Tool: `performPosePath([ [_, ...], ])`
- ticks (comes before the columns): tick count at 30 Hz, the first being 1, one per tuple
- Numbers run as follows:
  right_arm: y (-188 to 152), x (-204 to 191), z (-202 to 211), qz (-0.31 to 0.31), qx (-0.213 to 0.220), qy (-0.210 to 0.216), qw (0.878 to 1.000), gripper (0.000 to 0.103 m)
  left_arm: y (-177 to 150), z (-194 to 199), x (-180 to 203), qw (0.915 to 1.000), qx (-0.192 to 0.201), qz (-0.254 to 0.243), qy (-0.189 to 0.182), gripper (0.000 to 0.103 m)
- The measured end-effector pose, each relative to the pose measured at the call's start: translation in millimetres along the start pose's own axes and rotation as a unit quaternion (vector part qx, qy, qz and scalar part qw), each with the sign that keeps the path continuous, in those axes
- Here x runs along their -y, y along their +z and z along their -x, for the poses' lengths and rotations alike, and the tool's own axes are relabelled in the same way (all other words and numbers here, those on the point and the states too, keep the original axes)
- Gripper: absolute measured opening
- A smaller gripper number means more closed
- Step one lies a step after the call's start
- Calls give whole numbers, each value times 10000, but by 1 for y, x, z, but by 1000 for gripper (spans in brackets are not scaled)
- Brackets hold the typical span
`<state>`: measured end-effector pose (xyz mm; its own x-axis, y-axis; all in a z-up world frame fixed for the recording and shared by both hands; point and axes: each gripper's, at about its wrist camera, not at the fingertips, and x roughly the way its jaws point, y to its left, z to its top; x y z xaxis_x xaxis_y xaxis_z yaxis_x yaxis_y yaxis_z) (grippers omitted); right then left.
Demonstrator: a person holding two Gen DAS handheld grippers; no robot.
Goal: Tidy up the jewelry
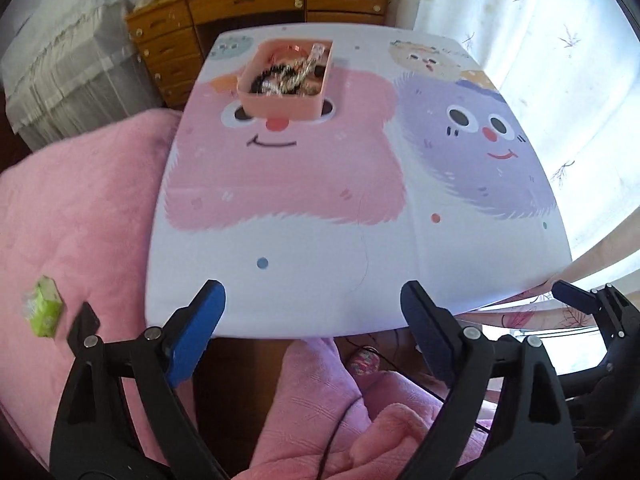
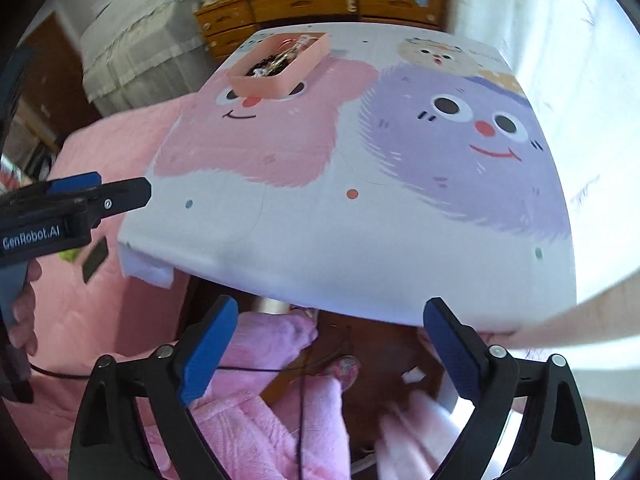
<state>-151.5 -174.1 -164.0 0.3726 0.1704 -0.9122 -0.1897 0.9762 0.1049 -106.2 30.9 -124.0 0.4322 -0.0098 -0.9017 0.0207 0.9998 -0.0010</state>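
Observation:
A pink tray [image 1: 280, 105] sits at the far left of the cartoon-print table [image 1: 320, 240], filled with a tangle of jewelry [image 1: 288, 74]: dark beads, silver chains, a pinkish bangle. It also shows in the right wrist view [image 2: 276, 80]. My left gripper [image 1: 314, 298] is open and empty at the table's near edge, far from the tray. My right gripper [image 2: 332, 318] is open and empty, at the near edge too. The left gripper shows from the side in the right wrist view [image 2: 132, 194]; the right gripper's fingers [image 1: 572, 296] show at the left view's right edge.
A pink blanket [image 1: 80, 220] covers the bed left of the table, with a green tissue pack [image 1: 44, 312] on it. A wooden dresser [image 1: 260, 4] stands behind the table. A white curtain [image 1: 540, 40] hangs on the right. Pink-robed legs [image 1: 320, 420] and a cable lie below.

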Motion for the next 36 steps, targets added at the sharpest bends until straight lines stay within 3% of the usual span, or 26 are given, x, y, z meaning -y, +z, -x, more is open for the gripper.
performPosePath([
  [3,16,4,26,-192,144,-214,9995,100,14,21,4,9999,152,-3,33,88],
  [8,40,13,64,-849,268,-116,9960,102,36,50,15,9988,463,-10,-129,93],
  [15,71,-1,98,-989,574,-446,9924,102,41,78,25,9953,969,-81,8,99],
  [23,66,-7,132,-1161,1137,-854,9830,102,34,101,23,9896,1431,117,115,102],
  [36,83,2,132,-1059,1291,-934,9815,103,47,89,33,9900,1384,-50,260,103],
])
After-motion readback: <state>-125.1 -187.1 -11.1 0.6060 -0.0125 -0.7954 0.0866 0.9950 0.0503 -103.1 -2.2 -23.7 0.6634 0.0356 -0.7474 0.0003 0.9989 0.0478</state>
